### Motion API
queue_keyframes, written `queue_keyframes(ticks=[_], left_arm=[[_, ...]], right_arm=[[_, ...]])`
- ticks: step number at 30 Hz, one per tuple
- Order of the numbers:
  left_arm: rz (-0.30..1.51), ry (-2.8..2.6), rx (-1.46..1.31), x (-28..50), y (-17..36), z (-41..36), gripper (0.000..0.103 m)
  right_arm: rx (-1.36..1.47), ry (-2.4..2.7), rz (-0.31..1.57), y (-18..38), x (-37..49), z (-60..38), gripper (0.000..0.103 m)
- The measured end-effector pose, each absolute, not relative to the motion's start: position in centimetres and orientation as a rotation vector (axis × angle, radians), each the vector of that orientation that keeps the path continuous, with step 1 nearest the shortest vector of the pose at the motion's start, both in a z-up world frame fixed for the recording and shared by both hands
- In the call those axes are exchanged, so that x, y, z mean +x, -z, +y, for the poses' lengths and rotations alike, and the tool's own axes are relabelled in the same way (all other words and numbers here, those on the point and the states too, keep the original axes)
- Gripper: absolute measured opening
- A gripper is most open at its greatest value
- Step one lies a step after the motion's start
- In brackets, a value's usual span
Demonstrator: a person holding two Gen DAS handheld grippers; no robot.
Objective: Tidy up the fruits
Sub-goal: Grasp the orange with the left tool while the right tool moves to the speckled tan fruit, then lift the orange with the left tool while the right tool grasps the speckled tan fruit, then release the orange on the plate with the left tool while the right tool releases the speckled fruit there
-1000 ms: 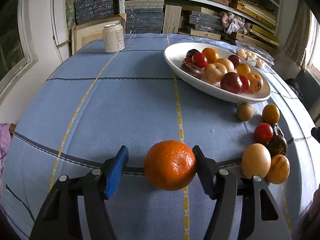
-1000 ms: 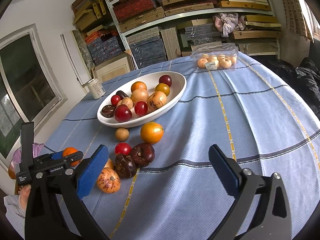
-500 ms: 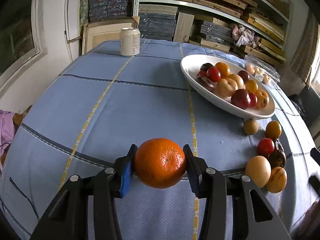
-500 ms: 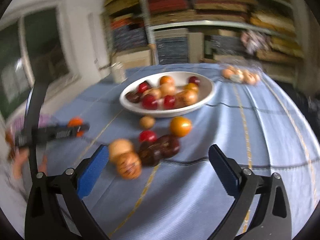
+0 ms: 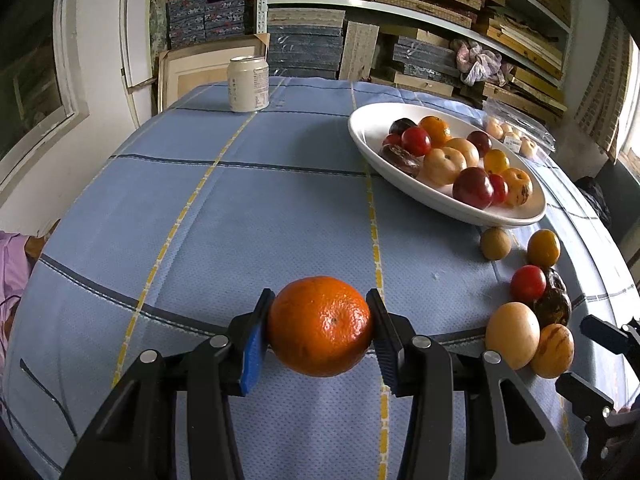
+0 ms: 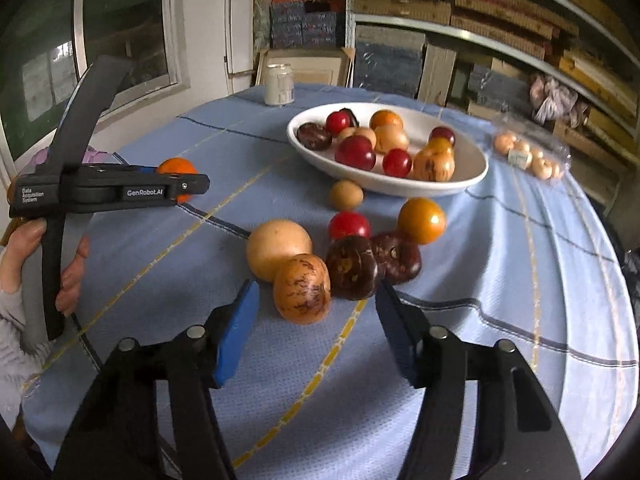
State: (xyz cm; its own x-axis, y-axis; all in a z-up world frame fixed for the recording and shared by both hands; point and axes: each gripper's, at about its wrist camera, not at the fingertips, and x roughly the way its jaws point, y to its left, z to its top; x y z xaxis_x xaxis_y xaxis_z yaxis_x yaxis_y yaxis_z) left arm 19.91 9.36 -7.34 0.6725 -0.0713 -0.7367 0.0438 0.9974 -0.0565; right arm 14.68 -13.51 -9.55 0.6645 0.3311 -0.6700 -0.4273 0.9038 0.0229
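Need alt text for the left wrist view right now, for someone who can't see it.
The left hand-held gripper is shut on an orange above a blue tablecloth. A white bowl of fruit sits ahead on the right, with loose fruit nearer.

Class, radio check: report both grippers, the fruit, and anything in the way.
Left gripper shut on orange. Right gripper open, nearing speckled fruit. Bowl part-filled. Path unobstructed.

Orange (image 5: 320, 326) clamped in left gripper (image 5: 318, 330); seven loose fruits (image 6: 344, 248) clustered beside fruit-filled white bowl (image 6: 472, 178).
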Motion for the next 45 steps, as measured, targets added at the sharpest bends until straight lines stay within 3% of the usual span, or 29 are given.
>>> queue_keyframes(ticks=[5,8,10,31,38,45], left_arm=[[0.837,0.065,-0.028,19.9,7.5,9.1,0.047],[0.833,0.064,-0.023,19.9,7.5,9.0,0.047],[0.828,0.060,-0.017,19.8,7.5,8.9,0.047],[0.867,0.081,-0.025,20.1,8.3,9.0,0.046],[0.747,0.131,-0.055,19.8,4.0,8.1,0.046],[0.726,0.171,0.025,25.5,0.6,3.7,0.046]], right_arm=[[-0.203,-0.458,0.772,10.3,15.1,-11.9,0.038],[-0.161,-0.466,0.813,10.7,16.1,-12.2,0.037],[-0.110,-0.464,0.855,11.1,17.1,-12.7,0.030],[0.011,-0.482,0.852,10.7,17.5,-14.5,0.030],[0.100,-0.470,0.737,7.3,16.9,-17.1,0.029],[0.065,-0.377,0.672,3.0,22.7,-18.6,0.029]])
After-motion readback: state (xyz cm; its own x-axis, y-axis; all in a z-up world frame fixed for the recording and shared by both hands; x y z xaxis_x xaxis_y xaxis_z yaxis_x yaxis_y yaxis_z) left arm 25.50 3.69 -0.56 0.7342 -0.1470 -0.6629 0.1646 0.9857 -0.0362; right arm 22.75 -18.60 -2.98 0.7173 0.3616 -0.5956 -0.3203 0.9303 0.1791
